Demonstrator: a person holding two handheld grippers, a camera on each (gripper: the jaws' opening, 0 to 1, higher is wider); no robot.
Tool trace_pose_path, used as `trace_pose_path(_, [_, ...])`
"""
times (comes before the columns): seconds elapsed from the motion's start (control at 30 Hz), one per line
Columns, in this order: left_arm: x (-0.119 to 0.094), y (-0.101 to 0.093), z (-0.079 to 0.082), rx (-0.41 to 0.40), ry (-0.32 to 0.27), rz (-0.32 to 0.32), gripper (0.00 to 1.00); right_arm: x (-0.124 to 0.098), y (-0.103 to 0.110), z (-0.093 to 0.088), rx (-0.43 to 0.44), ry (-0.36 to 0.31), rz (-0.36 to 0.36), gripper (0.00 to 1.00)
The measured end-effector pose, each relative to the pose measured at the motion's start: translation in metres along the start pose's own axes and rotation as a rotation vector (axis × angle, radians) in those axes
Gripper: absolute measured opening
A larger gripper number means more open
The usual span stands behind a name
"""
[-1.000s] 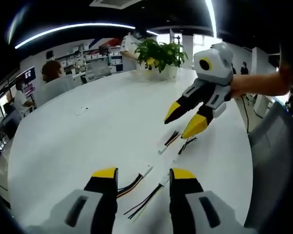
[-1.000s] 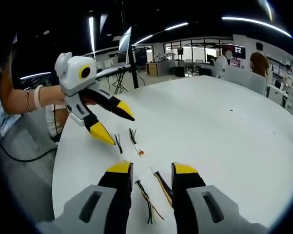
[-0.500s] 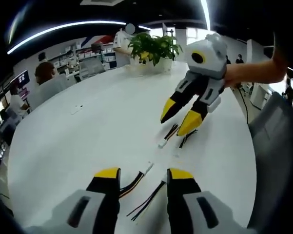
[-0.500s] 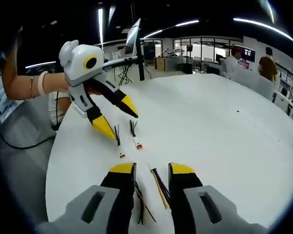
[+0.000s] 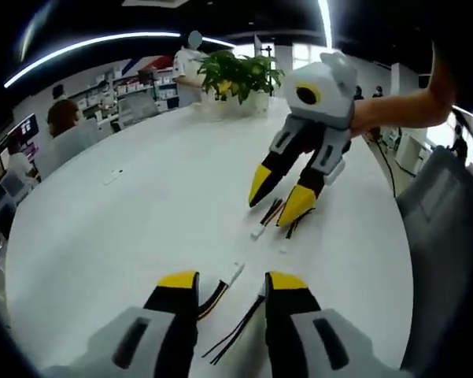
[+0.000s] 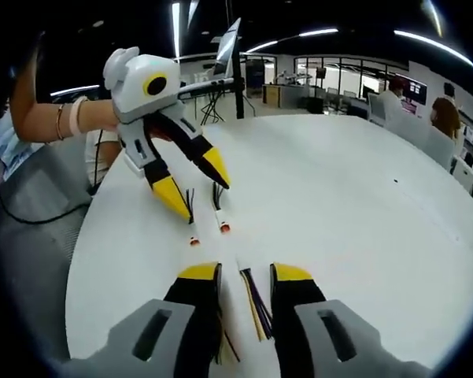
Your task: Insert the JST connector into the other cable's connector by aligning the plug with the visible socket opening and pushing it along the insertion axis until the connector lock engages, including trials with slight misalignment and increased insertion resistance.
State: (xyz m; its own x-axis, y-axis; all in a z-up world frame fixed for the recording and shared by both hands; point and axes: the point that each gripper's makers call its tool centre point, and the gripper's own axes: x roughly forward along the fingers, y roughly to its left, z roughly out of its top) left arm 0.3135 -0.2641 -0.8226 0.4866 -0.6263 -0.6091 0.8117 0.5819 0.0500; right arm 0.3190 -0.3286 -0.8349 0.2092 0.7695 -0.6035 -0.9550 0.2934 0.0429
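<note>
Nothing of the mating had been done. Four short cables were seen lying loose on the white table (image 5: pixel 102 236), in two pairs well apart, and none was gripped.

In the left gripper view, the left gripper (image 5: pixel 231 282) was held low over the near pair (image 5: pixel 234 303), its jaws apart, with the wires running between and just past the yellow tips; one small white connector (image 5: pixel 236 272) lay just ahead of them. Whether the tips touched the table could not be told. Farther off, the right gripper (image 5: pixel 278 199) was seen poised over the far pair (image 5: pixel 274 216), its jaws likewise apart and nothing between them, the tips close above the wires.

In the right gripper view the same was confirmed from the other side: the right gripper (image 6: pixel 246 275) stood open over its own wires (image 6: pixel 254 298), and the left gripper (image 6: pixel 195 186) hung open above two cables (image 6: pixel 207 211) with reddish ends.

Which end was plug and which socket could not be made out. Everything was judged still to be done: a cable to be taken in each gripper, plug and socket to be lined up, then pushed together until the lock caught.
</note>
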Motion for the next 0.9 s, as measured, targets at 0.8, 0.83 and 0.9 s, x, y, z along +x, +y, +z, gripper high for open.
trace_pose_path(0.8, [0.016, 0.001, -0.009, 0.097, 0.045, -0.044, 0.17, 0.012, 0.0, -0.006, -0.037, 0.027, 0.041, 0.11])
trace_pose_path(0.83, [0.016, 0.001, -0.01, 0.101, 0.046, -0.045, 0.17, 0.012, 0.001, -0.007, -0.038, 0.028, 0.042, 0.1])
trace_pose_path(0.9, [0.016, 0.001, -0.01, 0.103, 0.048, -0.048, 0.16, 0.013, 0.0, -0.007, -0.027, 0.024, 0.045, 0.11])
